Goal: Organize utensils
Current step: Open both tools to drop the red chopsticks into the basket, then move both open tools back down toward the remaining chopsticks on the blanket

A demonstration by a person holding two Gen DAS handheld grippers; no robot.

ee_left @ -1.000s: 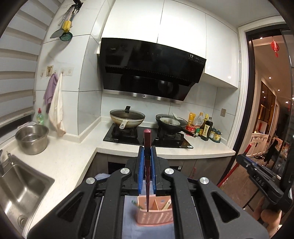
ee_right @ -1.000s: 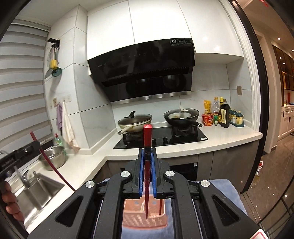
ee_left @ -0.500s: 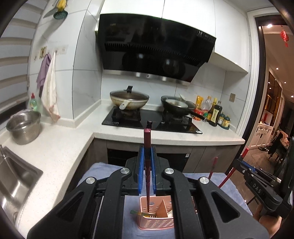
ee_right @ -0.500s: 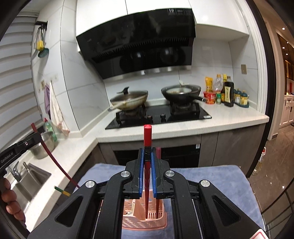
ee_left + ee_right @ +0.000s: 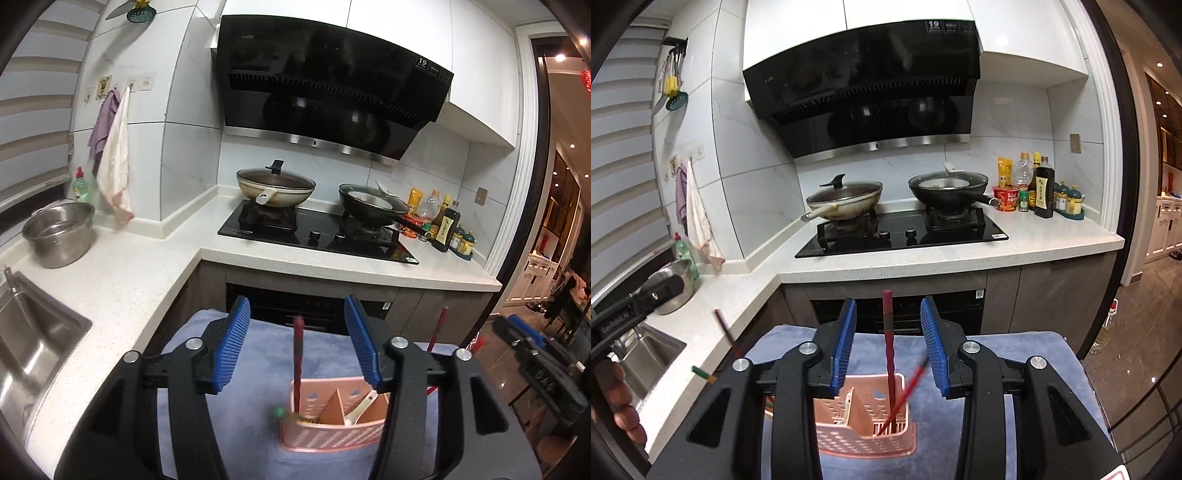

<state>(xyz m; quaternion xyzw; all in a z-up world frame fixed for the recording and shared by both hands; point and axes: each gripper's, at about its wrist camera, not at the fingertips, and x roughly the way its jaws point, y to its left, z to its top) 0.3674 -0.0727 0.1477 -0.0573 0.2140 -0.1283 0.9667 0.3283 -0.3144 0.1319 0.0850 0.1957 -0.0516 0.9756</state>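
Observation:
A pink slotted utensil basket (image 5: 332,428) (image 5: 864,424) stands on a blue-grey cloth (image 5: 255,365) (image 5: 1015,358). My left gripper (image 5: 297,347) is open above its left compartment, where a dark red chopstick (image 5: 297,354) stands free between the jaws. A white spoon (image 5: 360,404) lies in the middle compartment. My right gripper (image 5: 888,339) is open above the basket's right compartment; a red chopstick (image 5: 888,347) stands there untouched and a second red chopstick (image 5: 905,395) leans beside it, blurred.
A white L-shaped counter (image 5: 110,280) holds a sink (image 5: 33,343), a steel pot (image 5: 59,232), a black hob (image 5: 317,236) with two pans, and bottles (image 5: 443,225) at the right. Dark cabinets (image 5: 1052,295) stand behind the cloth.
Both grippers have opened and let go of their red chopsticks, which now stand in the basket. Both cameras have tilted down toward the basket.

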